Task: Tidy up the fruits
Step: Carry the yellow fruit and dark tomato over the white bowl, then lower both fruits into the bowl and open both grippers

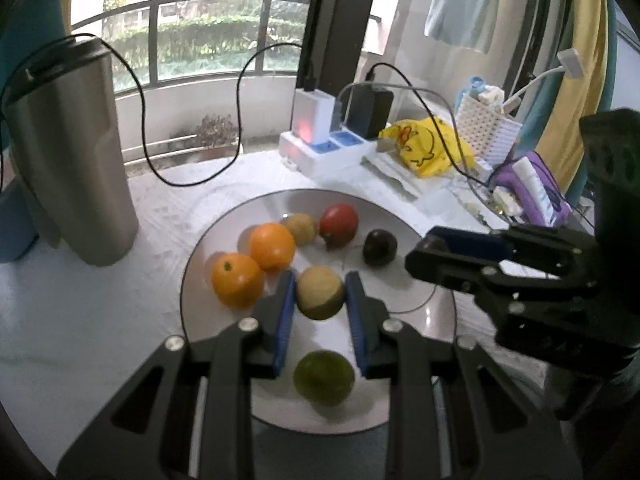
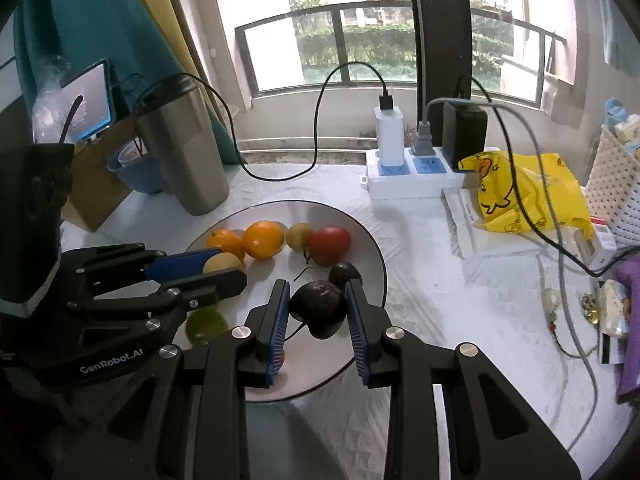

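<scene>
**Over the plate: both tongs loaded**

At frame centre, the left tongs point(image 1: 320, 300) grip a yellow-green fruit point(image 1: 320, 293) above the plate point(image 1: 436, 320). The right tongs point(image 2: 317, 312) clamp a dark plum point(image 2: 319, 306). Two oranges point(image 1: 256, 264), a red fruit point(image 1: 338, 224) and a lime point(image 1: 324, 376) rest on the plate, upon the white surface point(image 1: 80, 320).

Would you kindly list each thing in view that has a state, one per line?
left gripper: shut on the yellow-green fruit
right gripper: shut on the dark purple fruit
plate: on the table, holding fruit
two oranges: touching, on the plate
charger: plugged into the power strip, red light on
steel tumbler: upright, lid on
</scene>
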The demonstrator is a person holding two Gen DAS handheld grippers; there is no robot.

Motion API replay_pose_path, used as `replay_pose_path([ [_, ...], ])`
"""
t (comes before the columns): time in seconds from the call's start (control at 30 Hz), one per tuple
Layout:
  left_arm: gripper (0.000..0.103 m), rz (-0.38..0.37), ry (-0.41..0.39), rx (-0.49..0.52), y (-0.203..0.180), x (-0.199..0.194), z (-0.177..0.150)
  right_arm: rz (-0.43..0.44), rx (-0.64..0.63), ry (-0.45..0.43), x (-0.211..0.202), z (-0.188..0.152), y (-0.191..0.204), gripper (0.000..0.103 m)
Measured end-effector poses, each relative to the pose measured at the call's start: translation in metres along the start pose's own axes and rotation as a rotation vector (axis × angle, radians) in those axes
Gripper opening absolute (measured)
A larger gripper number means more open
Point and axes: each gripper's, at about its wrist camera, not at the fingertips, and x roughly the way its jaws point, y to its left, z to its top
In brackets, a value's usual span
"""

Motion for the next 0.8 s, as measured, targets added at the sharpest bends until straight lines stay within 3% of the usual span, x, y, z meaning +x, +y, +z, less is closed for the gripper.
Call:
replay_pose_path([
  [0.37,0.026,0.004,0.049,-0.006,0.001,0.017,-0.005,0.001,0.001,0.042,0.023,-0.006,-0.002,0.031],
  [0.7,0.027,0.016,0.052,-0.016,0.001,0.015,-0.003,-0.012,-0.014,0.058,0.028,-0.006,0.001,0.031],
  [0.8,0.028,0.02,0.042,-0.016,0.0,0.009,-0.003,-0.016,-0.012,0.061,0.027,-0.006,0.002,0.035],
])
